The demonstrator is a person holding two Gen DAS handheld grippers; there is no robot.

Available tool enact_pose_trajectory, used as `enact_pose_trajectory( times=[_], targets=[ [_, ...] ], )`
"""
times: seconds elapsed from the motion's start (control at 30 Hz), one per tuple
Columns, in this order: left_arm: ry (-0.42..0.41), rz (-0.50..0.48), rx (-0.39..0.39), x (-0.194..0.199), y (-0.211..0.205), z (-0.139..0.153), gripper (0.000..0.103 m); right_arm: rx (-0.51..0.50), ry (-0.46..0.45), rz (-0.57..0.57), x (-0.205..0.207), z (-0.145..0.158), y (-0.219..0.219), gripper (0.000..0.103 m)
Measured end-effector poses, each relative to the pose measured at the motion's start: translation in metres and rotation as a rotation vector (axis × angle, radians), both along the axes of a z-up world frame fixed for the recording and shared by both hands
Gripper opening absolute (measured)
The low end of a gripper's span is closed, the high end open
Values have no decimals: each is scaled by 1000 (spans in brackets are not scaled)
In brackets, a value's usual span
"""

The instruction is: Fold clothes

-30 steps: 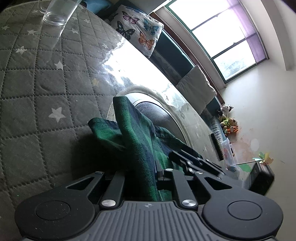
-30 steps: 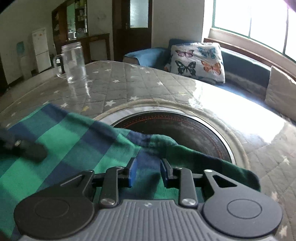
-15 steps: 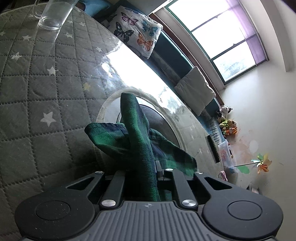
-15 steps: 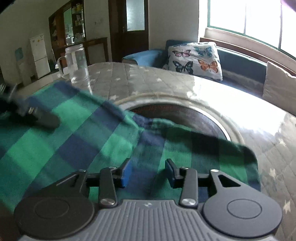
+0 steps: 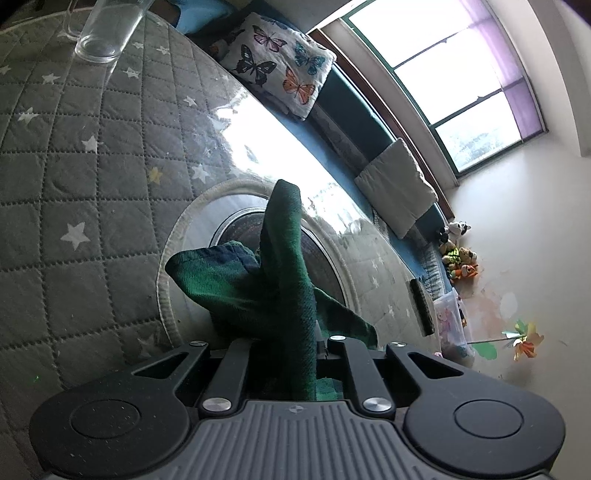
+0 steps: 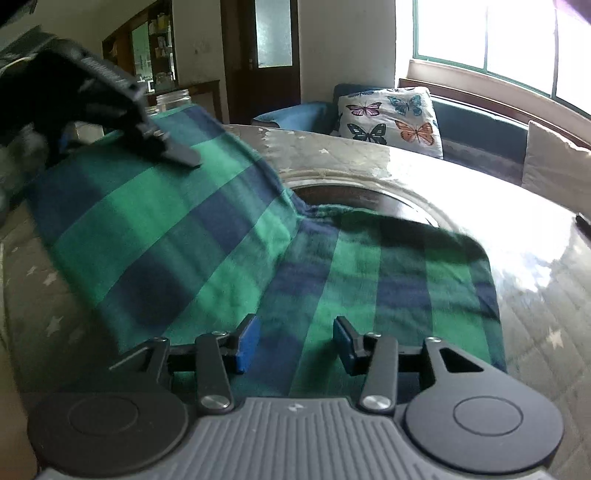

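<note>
A green and blue plaid cloth lies over the round table's centre. My left gripper is shut on a bunched edge of the cloth and holds it lifted above the table. In the right wrist view the left gripper shows at the upper left, pulling one half of the cloth up. My right gripper is open with its blue pads spread, just above the flat part of the cloth, holding nothing.
The table has a grey quilted star cover and a round inset centre. A glass jar stands at the far side. A butterfly pillow and a grey cushion lie on the window bench.
My right gripper has opened and let go of the cloth. My left gripper has lifted its cloth edge higher and carried it across the table.
</note>
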State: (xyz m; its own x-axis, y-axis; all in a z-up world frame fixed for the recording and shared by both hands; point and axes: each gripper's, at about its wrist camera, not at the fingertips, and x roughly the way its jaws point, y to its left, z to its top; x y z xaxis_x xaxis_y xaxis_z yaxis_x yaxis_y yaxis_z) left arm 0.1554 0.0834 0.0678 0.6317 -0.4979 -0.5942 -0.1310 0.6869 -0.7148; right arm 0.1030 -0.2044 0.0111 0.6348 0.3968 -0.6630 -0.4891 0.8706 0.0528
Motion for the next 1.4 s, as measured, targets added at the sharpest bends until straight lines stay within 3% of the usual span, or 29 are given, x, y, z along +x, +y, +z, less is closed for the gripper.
enact_pose_trajectory(
  times=[0.37, 0.63, 0.9, 1.17, 1.4],
  targets=[
    [35, 44, 16, 4, -23, 13, 11, 10, -32, 9, -31, -10, -13, 47],
    [58, 42, 44, 18, -63, 27, 11, 53, -30, 4, -40, -11, -32, 49],
    [141, 45, 67, 43, -112, 18, 12, 122, -18, -18, -45, -11, -56, 53],
    [202, 36, 78, 59, -157, -3, 23, 165, -26, -51, -52, -9, -83, 58],
    [227, 14, 91, 62, -184, -16, 44, 192, -13, -95, -54, -12, -101, 58]
  ],
)
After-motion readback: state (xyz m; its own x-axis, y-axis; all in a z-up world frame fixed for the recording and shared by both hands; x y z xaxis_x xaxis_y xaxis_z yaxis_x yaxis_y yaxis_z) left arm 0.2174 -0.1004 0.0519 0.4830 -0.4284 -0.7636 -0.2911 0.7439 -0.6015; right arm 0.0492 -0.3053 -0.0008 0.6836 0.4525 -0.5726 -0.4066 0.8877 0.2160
